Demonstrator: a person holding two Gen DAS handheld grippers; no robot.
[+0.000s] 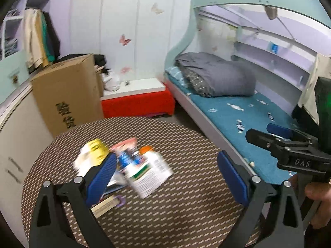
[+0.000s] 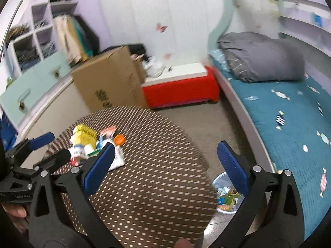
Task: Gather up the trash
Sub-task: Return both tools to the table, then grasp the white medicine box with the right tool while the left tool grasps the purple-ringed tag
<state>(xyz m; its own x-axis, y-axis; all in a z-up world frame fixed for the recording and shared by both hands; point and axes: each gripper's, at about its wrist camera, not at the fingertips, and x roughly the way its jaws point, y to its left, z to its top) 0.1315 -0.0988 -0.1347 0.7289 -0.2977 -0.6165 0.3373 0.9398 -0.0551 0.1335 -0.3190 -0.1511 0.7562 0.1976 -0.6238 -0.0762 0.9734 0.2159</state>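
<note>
A heap of trash lies on the round brown dotted table [image 1: 165,217]: a yellow-and-white packet [image 1: 91,155], a red-and-blue wrapper [image 1: 126,153], a white printed carton [image 1: 149,175] with an orange cap [image 1: 145,149], and a flat beige stick [image 1: 105,204]. My left gripper [image 1: 167,175] is open and empty, just above the heap, its left finger over it. My right gripper [image 2: 165,165] is open and empty above the table [image 2: 155,186], to the right of the heap [image 2: 93,142]. A light blue trash bin [image 2: 225,196] with scraps stands on the floor by the table.
A bed with a teal cover [image 2: 289,124] and grey duvet [image 2: 262,57] runs along the right. A cardboard box [image 1: 66,95] and a red bench [image 1: 136,101] stand behind the table. White cabinets [image 1: 16,144] line the left wall.
</note>
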